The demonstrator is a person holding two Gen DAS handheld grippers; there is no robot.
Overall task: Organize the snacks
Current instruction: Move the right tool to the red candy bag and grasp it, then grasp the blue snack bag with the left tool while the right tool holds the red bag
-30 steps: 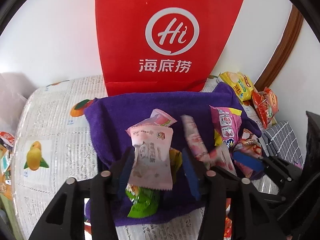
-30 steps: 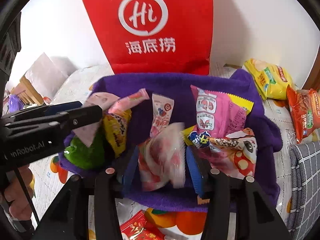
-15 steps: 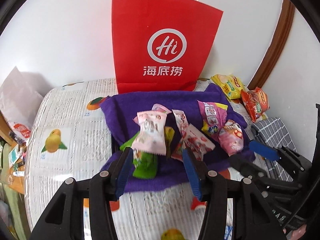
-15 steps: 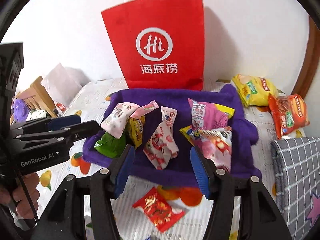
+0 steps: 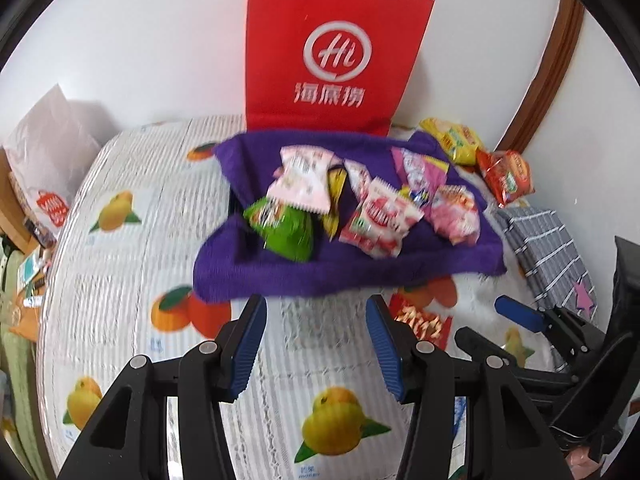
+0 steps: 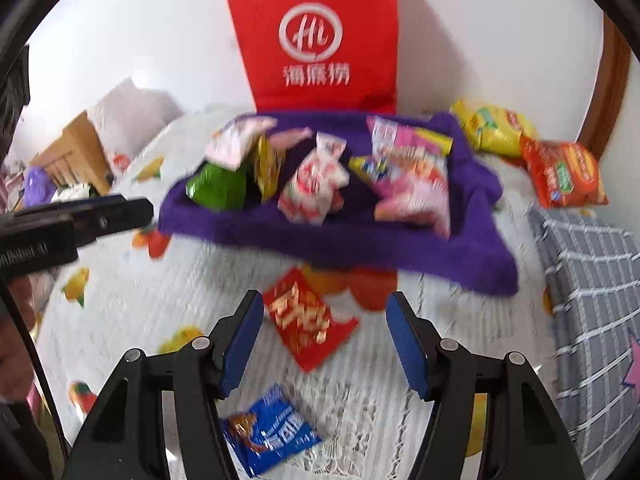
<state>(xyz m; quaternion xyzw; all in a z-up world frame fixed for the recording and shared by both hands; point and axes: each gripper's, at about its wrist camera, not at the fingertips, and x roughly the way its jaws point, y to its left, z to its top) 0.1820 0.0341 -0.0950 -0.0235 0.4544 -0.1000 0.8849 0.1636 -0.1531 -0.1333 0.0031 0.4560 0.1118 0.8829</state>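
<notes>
Both grippers now emptied and drawn back from the purple towel (image 5: 360,268). Left gripper (image 5: 316,346), a second ago clamped on the pale pink packet (image 5: 302,184), now standing with jaws apart over the fruit-print cloth (image 5: 132,264); packet lying on the towel, overlapping the green packet (image 5: 286,226). Right gripper (image 6: 324,340), earlier closed on the red-and-white packet (image 6: 316,184), now spread wide above the red foil packet (image 6: 306,320); that packet resting mid-towel. Blue packet (image 6: 268,432) newly coming into right-wrist view.
</notes>
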